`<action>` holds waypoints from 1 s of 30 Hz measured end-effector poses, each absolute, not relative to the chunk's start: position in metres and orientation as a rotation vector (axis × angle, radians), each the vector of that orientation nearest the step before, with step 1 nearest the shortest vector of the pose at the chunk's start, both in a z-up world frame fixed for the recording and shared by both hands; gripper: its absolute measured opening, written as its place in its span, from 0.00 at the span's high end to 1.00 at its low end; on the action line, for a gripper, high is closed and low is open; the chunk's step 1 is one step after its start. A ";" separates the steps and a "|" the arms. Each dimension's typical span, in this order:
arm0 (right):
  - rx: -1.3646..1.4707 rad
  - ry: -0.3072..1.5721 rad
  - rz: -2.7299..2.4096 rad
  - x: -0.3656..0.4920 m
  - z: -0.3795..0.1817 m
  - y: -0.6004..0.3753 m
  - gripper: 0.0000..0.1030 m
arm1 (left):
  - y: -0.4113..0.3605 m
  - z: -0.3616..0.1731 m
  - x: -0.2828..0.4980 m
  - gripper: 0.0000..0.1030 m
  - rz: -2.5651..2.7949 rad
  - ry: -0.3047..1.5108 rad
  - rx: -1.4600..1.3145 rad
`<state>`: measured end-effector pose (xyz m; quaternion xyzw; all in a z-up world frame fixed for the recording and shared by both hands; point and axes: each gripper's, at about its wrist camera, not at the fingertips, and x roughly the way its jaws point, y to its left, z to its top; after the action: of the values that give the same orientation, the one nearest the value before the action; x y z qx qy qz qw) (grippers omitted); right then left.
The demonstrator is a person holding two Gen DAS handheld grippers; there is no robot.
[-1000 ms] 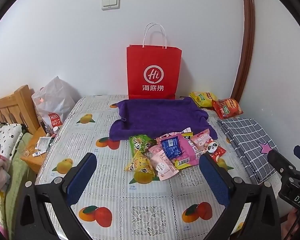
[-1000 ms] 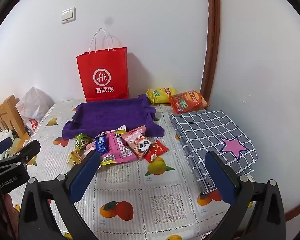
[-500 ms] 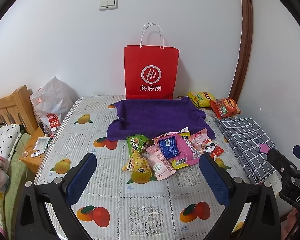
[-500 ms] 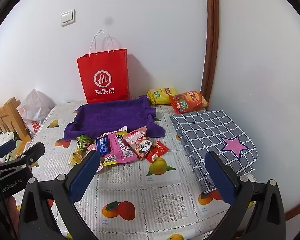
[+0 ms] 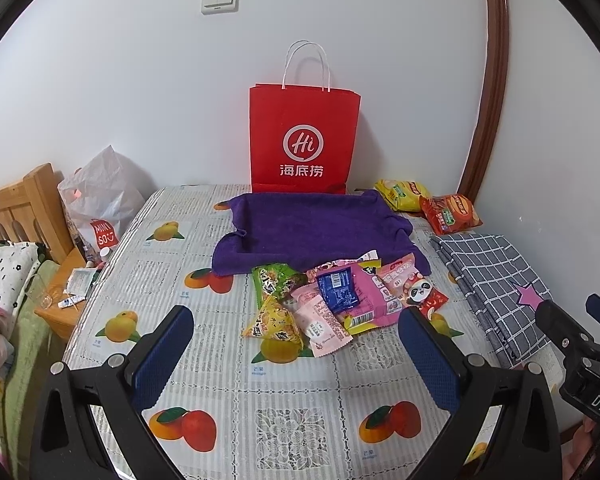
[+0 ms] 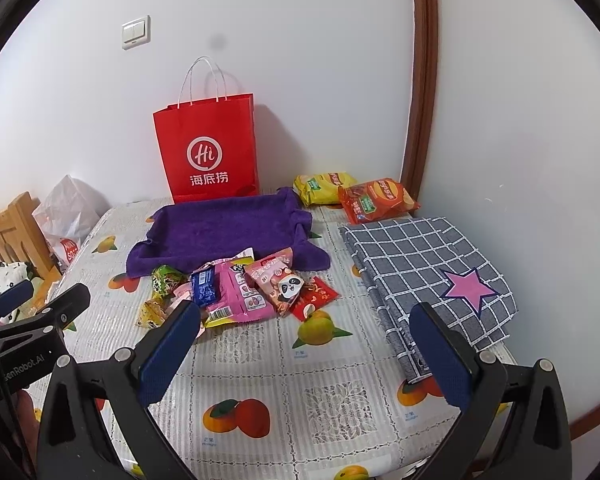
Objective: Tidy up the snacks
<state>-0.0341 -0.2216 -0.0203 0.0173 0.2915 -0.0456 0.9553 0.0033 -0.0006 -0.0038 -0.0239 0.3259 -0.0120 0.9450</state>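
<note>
On the tabletop (image 5: 292, 436) the snacks (image 5: 332, 300) lie in a pile just in front of the purple towel (image 5: 316, 228), while left tongs (image 5: 296, 360) and right tongs (image 6: 304, 352) hang wide and empty, ready to pick.

Glossy plastic snack packets (image 5: 332, 300) lie by a fuzzy purple cloth (image 5: 316, 228) and matt red paper bag (image 5: 304, 140).

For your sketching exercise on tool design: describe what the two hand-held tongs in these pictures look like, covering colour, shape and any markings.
Both the left tongs and the right tongs have a black angular frame with silver screws and two flat, textured dark blue pads. Seen from the other camera, the left body carries white lettering ending "Robot.AI"; the right shows "DA". No cables or sleeves are visible.
</note>
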 end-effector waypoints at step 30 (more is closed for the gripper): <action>0.041 0.594 -0.076 -0.039 -0.011 -0.212 0.00 | 0.013 -0.004 -0.005 0.00 -0.025 0.665 -0.072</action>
<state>-0.0391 -0.2123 -0.0113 0.0201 0.2925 -0.0375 0.9553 -0.0050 0.0132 -0.0038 -0.0356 0.3265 -0.0122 0.9445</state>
